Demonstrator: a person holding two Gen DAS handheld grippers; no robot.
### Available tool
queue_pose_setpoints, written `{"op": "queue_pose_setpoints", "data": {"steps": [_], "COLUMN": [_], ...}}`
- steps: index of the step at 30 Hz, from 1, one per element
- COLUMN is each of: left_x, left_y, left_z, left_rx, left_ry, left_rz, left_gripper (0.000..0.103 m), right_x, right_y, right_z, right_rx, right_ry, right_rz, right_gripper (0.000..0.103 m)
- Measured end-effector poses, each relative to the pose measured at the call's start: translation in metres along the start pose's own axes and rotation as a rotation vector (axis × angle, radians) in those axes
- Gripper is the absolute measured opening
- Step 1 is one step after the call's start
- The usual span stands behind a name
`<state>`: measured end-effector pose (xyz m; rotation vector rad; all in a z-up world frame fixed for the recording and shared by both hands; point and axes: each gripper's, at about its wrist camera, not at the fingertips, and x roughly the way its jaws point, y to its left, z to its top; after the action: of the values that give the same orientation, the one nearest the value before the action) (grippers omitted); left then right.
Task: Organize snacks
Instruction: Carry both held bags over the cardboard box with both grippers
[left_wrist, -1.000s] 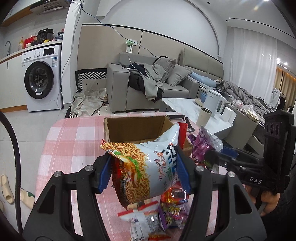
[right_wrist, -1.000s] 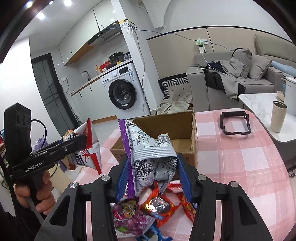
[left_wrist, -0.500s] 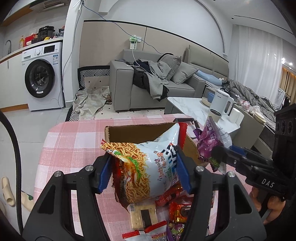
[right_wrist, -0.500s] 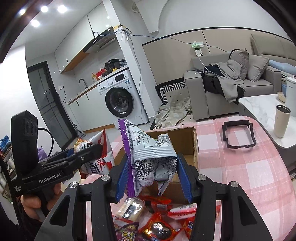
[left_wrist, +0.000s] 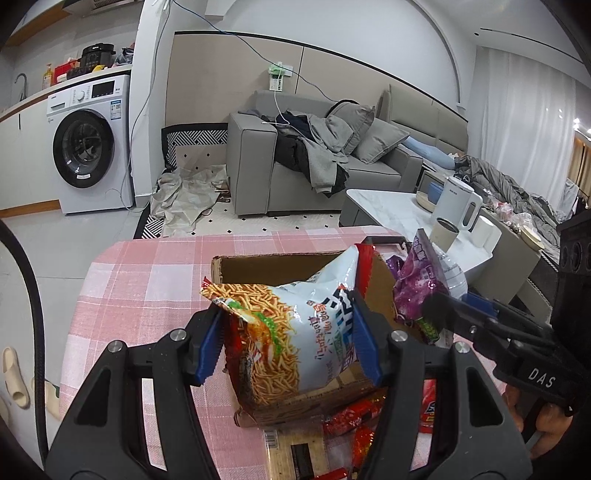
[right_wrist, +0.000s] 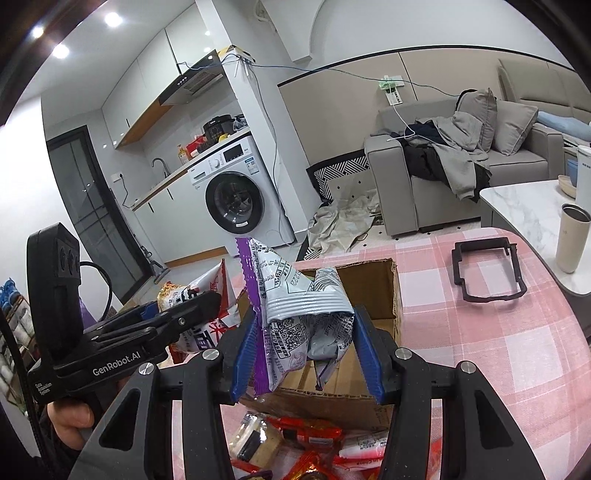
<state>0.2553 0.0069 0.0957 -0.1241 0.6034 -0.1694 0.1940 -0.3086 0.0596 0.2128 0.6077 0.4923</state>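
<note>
Left gripper (left_wrist: 290, 341) jaws clench a puffy white noodle-print snack bag (left_wrist: 295, 332) at frame centre; right gripper (right_wrist: 304, 352) jaws grip a crumpled silver-purple packet (right_wrist: 299, 314).

bright ceiling spotlights (right_wrist: 61, 50), sharp frames, heavy fisheye edge bending.

The room has white walls and a pale tiled floor (left_wrist: 44, 236). A white washing machine (left_wrist: 90, 144) stands under a counter at the left. A grey sofa (left_wrist: 314, 173) with cushions and thrown clothes stands against a beige wall panel (left_wrist: 221, 77). White curtains (left_wrist: 524, 122) hang at the right. Round ceiling lights (right_wrist: 61, 51) shine above the kitchen.
</note>
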Motion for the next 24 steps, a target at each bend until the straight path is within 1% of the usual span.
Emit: {"op": "queue_pose_setpoints", "data": {"steps": [5,14,24], "left_x": [0.018,0.042,0.065], "left_y": [0.002,0.008,0.007], "left_z": [0.001,-0.007,-0.016], "left_rx": [-0.001,0.001,0.016], "left_ry": [0.013,0.044,0.091], "left_rz": [0.017,0.044,0.053], "left_gripper": [0.058,0.058,0.058], "right_x": [0.014,0.039,0.055], "right_y": [-0.003,-0.006,-0.016], "right_z": [0.000,-0.001,-0.006], "right_rx": [0.000,-0.020,-0.003], "right_ry": [0.017,0.055,0.094], "right_rz": [-0.004,-0.021,-0.039], "right_gripper": [0.050,0.050,0.050]}}
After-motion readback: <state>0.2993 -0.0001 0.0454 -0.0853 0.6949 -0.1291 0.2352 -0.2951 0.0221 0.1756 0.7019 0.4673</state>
